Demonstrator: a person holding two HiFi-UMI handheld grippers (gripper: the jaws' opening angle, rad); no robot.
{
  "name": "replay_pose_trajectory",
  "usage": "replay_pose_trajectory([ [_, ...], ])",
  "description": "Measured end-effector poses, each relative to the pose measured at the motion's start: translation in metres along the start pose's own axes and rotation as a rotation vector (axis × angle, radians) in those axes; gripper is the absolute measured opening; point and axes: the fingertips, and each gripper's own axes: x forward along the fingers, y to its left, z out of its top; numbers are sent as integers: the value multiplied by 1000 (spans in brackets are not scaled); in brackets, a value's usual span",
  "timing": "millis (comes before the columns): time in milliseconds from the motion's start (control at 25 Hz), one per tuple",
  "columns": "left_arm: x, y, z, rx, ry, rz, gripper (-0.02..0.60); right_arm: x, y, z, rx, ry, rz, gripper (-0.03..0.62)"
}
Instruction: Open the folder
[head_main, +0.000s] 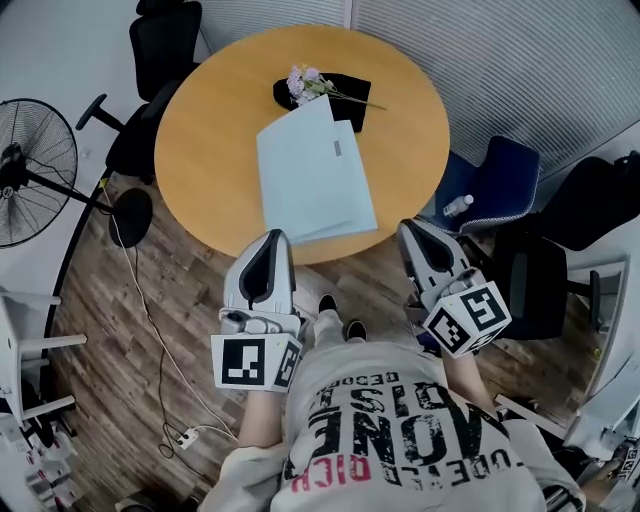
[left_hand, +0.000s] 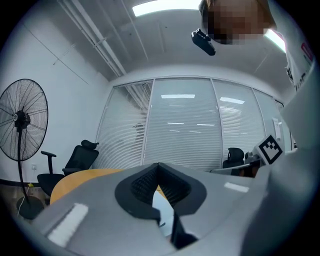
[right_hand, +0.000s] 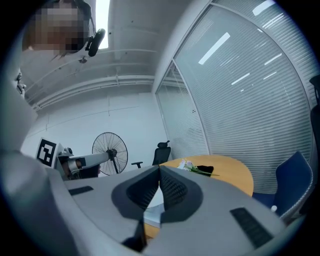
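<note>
A light blue folder (head_main: 315, 175) lies closed on the round wooden table (head_main: 210, 130), its near edge at the table's front rim. My left gripper (head_main: 272, 236) hovers just off that front rim, by the folder's near left corner, with its jaws shut and nothing between them. To the right of the folder's near corner, my right gripper (head_main: 411, 229) is also shut and empty. In the left gripper view the shut gripper (left_hand: 159, 165) shows a strip of folder (left_hand: 162, 202) below the pads. The right gripper view has the gripper (right_hand: 160, 168) shut, with the folder (right_hand: 154, 209) beneath.
A sprig of flowers (head_main: 305, 83) on a black pouch (head_main: 345, 92) lies behind the folder. A standing fan (head_main: 30, 180) and black chairs (head_main: 160, 45) are at the left. A blue chair (head_main: 505, 175) with a bottle (head_main: 457, 206) is at the right. A cable and power strip (head_main: 185, 437) lie on the floor.
</note>
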Motion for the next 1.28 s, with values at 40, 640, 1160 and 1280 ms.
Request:
replay_pose_trajectory([
  [40,-1,-4,2,4,-5,0,11,-3,1,1,0,-2,3,12],
  [640,-29,-76,9,13,-40,-34,11,-70,11,2,-19,-6,61,12],
  [1160,-44,-93,11,41,-65,-19,11,-86,14,-4,-26,2,86,12],
  [1280,-46,-86,10,40,-68,-7,11,-82,18,-2,-27,0,94,12],
])
